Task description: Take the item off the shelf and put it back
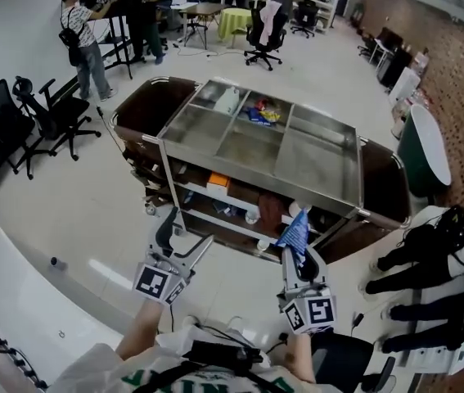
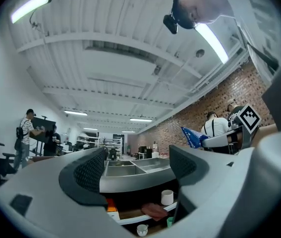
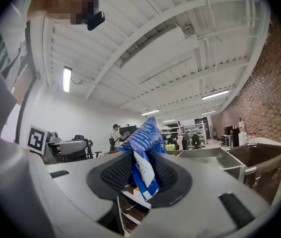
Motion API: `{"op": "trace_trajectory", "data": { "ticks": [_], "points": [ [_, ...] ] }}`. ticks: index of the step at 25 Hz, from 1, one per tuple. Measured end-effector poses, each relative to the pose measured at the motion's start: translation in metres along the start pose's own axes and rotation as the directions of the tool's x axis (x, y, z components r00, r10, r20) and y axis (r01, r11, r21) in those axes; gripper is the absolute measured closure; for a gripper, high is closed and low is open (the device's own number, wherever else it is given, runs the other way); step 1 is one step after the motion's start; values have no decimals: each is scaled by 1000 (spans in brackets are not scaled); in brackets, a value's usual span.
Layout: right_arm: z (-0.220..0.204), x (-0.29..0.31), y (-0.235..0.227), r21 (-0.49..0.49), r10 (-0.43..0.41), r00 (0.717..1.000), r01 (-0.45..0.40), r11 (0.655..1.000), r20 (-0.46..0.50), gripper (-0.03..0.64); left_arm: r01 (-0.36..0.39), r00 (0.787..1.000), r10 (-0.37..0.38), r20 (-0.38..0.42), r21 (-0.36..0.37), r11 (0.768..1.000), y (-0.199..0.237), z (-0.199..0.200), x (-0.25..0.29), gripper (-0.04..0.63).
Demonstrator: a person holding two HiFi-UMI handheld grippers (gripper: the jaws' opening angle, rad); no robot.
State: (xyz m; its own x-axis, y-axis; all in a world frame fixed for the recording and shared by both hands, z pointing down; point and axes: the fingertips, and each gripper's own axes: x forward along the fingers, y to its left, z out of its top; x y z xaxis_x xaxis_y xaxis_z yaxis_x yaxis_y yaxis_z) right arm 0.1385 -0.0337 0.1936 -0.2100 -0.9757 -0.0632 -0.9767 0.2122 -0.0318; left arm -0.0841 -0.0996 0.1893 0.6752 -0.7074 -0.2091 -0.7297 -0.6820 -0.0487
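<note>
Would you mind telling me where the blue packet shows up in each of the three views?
Head view: the blue packet sits lower centre-right, pinched by the right gripper.
Left gripper view: blue packet at the right, mid-height.
Right gripper view: blue packet dead centre, between the jaws.
Shared landmark: the steel cart's top tray, in all three.

Nothing is showing clearly enough to be read. Any print on the blue packet [image 3: 142,148] is blurring beyond reading, and the green letters on the person's shirt [image 1: 121,368] are showing only in part.
</note>
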Motion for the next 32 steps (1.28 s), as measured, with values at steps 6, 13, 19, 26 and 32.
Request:
{"op": "trace_trajectory", "data": {
  "ticks": [6,13,19,26,32],
  "points": [
    [2,-11,14,4,10,1000,-10,1000,14,492,-17,999,17,29,-5,1000,3,4,-21,210],
    [6,-16,14,-20,10,999,-10,1000,30,491,-20,999,20,35,-9,1000,5,3,-31,212],
    [0,-27,-2,-19,-35,999,35,999,4,491,-14,1000,15,15,-49,999,3,-5,-33,213],
    [-10,-32,1,-29,-35,999,35,999,-20,489,-17,1000,19,16,-77,997,-1,-10,-36,213],
    [-28,-32,8,-28,-18,998,16,999,-62,486,-6,1000,6,-14,13,1000,-9,-8,-31,213]
  ]
}}
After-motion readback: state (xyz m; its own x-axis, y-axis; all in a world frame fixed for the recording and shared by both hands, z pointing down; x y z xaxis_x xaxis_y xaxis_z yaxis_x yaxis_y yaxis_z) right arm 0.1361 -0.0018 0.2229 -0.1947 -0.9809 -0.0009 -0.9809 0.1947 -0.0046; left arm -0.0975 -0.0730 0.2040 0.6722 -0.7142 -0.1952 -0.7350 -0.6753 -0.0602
